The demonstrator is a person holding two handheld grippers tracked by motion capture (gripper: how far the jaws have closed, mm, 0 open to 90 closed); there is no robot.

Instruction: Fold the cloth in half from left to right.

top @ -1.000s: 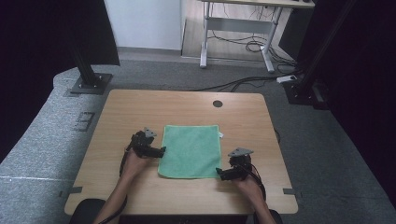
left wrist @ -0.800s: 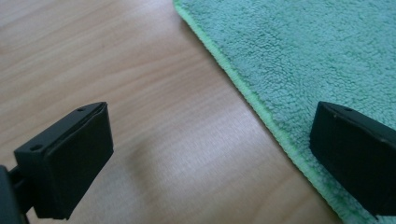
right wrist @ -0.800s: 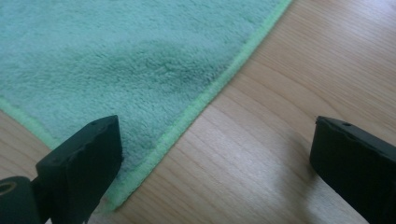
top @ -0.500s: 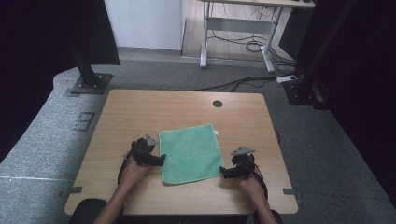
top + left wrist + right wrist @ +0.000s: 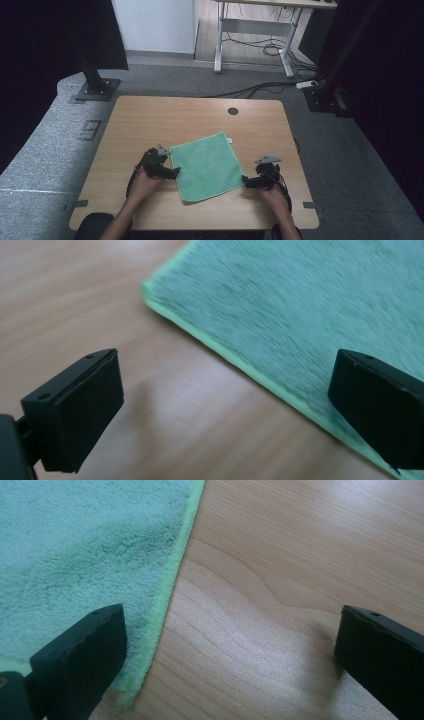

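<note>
A green cloth [image 5: 206,166] lies flat on the wooden table [image 5: 150,120], turned a little askew. My left gripper [image 5: 175,172] sits at the cloth's left edge, jaws open. In the left gripper view the cloth [image 5: 310,305] fills the upper right, its pale hem running diagonally between the wide-open jaws of the left gripper [image 5: 235,405]. My right gripper [image 5: 246,181] rests at the cloth's right edge, also open. In the right gripper view the cloth [image 5: 85,545] covers the left half, and the right gripper [image 5: 230,665] straddles its hem with one jaw over fabric and the other over bare wood.
A round cable hole [image 5: 233,111] is in the table's far side. Black stand bases [image 5: 95,90] sit on the grey floor to the left and right. A white desk frame with cables [image 5: 255,45] stands behind.
The cloth has slid toward the near edge and rotated slightly. Both hands with the grippers have drawn back toward the person along with it.
</note>
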